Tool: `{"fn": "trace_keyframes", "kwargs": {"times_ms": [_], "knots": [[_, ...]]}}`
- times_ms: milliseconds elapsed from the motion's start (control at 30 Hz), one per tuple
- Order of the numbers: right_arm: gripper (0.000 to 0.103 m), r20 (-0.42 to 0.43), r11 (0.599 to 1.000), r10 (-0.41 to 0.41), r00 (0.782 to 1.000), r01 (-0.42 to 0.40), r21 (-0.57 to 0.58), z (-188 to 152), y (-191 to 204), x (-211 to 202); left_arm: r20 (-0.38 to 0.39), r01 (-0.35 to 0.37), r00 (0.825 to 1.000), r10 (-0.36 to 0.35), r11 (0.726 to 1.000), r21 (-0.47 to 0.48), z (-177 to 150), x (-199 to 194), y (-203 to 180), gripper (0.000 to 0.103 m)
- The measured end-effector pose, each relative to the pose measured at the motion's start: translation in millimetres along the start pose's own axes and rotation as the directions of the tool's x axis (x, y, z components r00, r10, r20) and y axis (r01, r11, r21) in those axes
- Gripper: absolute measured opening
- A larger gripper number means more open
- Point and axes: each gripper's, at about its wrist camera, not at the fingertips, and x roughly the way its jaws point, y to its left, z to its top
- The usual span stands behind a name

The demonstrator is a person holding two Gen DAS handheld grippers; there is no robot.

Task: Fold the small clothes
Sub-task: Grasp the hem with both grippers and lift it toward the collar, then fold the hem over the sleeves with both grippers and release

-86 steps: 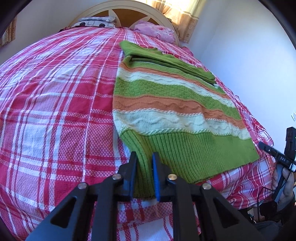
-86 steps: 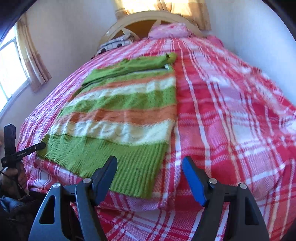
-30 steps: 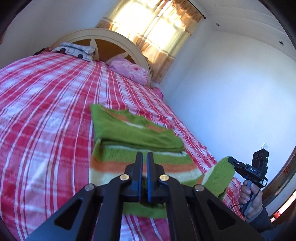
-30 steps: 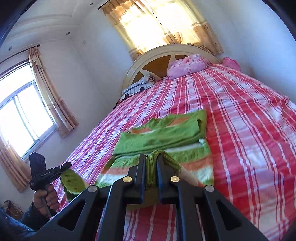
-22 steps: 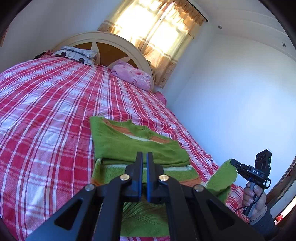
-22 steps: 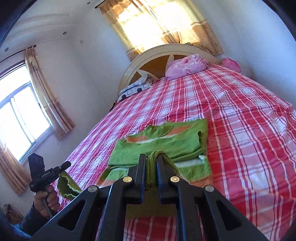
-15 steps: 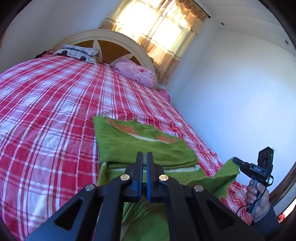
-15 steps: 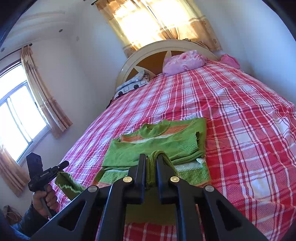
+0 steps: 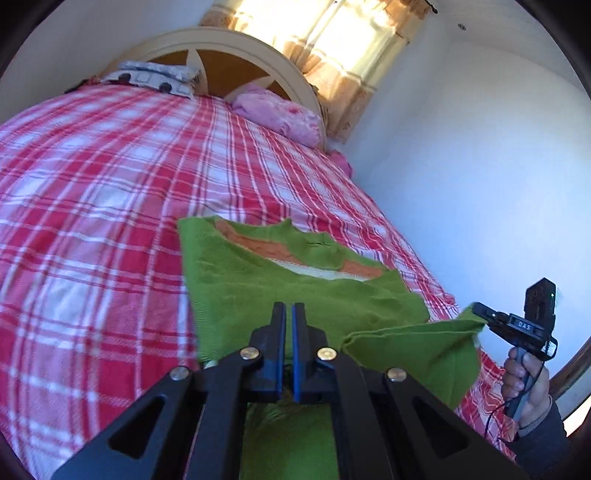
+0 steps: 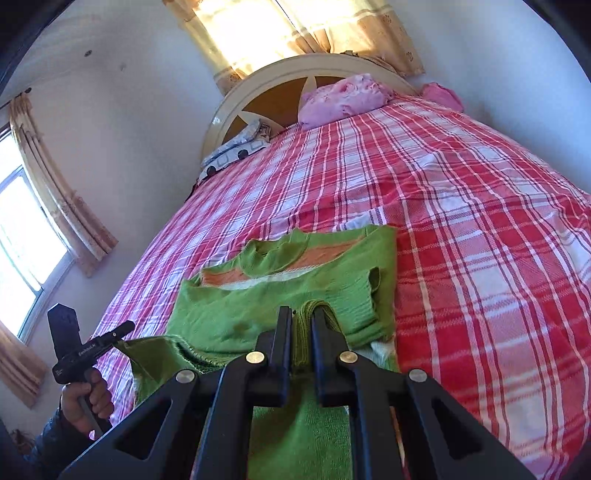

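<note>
Far left of the right wrist view: a hand (image 10: 86, 397) around a black handle, the left gripper (image 10: 127, 326) at its tip clamped tight on one corner of the green sweater's hem. In the left wrist view, the same left gripper (image 9: 289, 314) seen from behind, jaws pressed together, green knit bunched below them. Centre: green sweater (image 9: 258, 280) with orange and cream stripes, spread on the bed (image 9: 92, 184) under a red and white plaid cover, neckline toward the headboard (image 10: 258, 92), sleeves folded across the chest, lower part lifted off the cover and hanging between the two grippers. Right of centre in the right wrist view: right gripper (image 10: 298, 319) nearly closed, a thick fold of green hem pinched between its jaws. Far right of the left wrist view: the other hand (image 9: 526, 380) gripping its handle, hem corner held at the tip. Behind, against the headboard: patterned pillow (image 10: 236, 149) to the left, pink pillow (image 10: 343, 99) to the right, sunlit curtain (image 10: 295, 33) above.
</note>
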Motion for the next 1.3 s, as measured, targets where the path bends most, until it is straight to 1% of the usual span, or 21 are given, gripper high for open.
{"fn": "trace_keyframes", "kwargs": {"times_ms": [100,267,467,567,767,900,933,1000,1033,1067,1100,1133,1167,1200,1233,1300], "knots": [[0.009,-0.003,1.0,-0.003,1.0,0.003,-0.007,13.4,1.0,9.7,-0.001,0.007,1.0,-0.007,1.0,-0.008,7.1,6.9,0.2,0.003],[0.009,-0.007,1.0,-0.02,1.0,0.02,-0.003,42.2,-4.3,32.1,0.025,-0.007,1.0,0.008,0.999,-0.044,40.5,17.2,10.3,0.003],[0.009,-0.024,0.999,-0.043,0.999,0.044,0.017,75.3,-16.4,68.8,0.042,-0.052,0.998,0.052,0.999,-0.004,86.1,45.0,10.3,0.003],[0.009,-0.041,0.998,-0.06,0.997,0.061,0.019,86.1,-22.2,88.9,0.031,-0.078,0.996,0.078,0.997,0.018,98.8,66.0,12.3,0.003],[0.009,-0.062,0.995,-0.083,0.995,0.086,0.044,99.5,-35.7,122.0,0.0,-0.109,0.994,0.109,0.994,0.022,105.6,101.0,19.7,0.003],[0.009,-0.101,0.99,-0.112,0.989,0.119,0.07,99.0,-51.8,145.4,-0.013,-0.166,0.986,0.166,0.986,0.022,101.2,117.3,29.7,0.003],[0.009,-0.115,0.988,-0.125,0.985,0.134,0.075,97.2,-56.9,151.8,-0.014,-0.183,0.983,0.183,0.983,0.009,99.8,119.2,35.6,0.003],[0.009,-0.155,0.986,-0.115,0.981,0.131,0.098,92.0,-68.4,165.2,-0.013,-0.221,0.975,0.221,0.975,-0.026,98.9,121.5,48.6,0.003],[0.012,-0.171,0.985,-0.116,0.978,0.136,0.11,89.2,-73.1,169.8,-0.011,-0.245,0.97,0.244,0.969,-0.043,98.4,121.7,54.5,0.002],[0.016,-0.18,0.98,-0.136,0.974,0.159,0.12,85.2,-78.8,172.7,-0.008,-0.272,0.962,0.272,0.96,-0.066,98.0,120.8,61.0,0.002],[0.04,-0.173,0.977,-0.153,0.973,0.175,0.12,82.5,-81.1,171.3,-0.004,-0.285,0.958,0.286,0.954,-0.095,98.1,118.4,67.8,0.002],[0.07,-0.167,0.976,-0.158,0.973,0.179,0.12,81.1,-82.7,169.6,-0.001,-0.284,0.958,0.286,0.951,-0.124,98.2,114.7,74.5,0.002],[0.078,-0.156,0.976,-0.156,0.975,0.176,0.125,79.0,-84.0,164.4,0.002,-0.282,0.959,0.285,0.949,-0.14,98.0,111.8,78.4,0.002],[0.08,-0.137,0.978,-0.148,0.98,0.166,0.129,76.9,-85.0,156.5,0.009,-0.275,0.96,0.279,0.951,-0.143,98.1,106.8,79.7,0.002],[0.08,-0.125,0.979,-0.147,0.981,0.162,0.123,75.5,-84.6,149.6,0.021,-0.251,0.966,0.256,0.96,-0.127,97.2,101.9,78.0,0.003],[0.08,-0.098,0.979,-0.173,0.98,0.182,0.089,72.4,-82.2,133.1,0.017,-0.205,0.978,0.207,0.976,-0.072,93.5,95.2,69.5,0.009]]}}
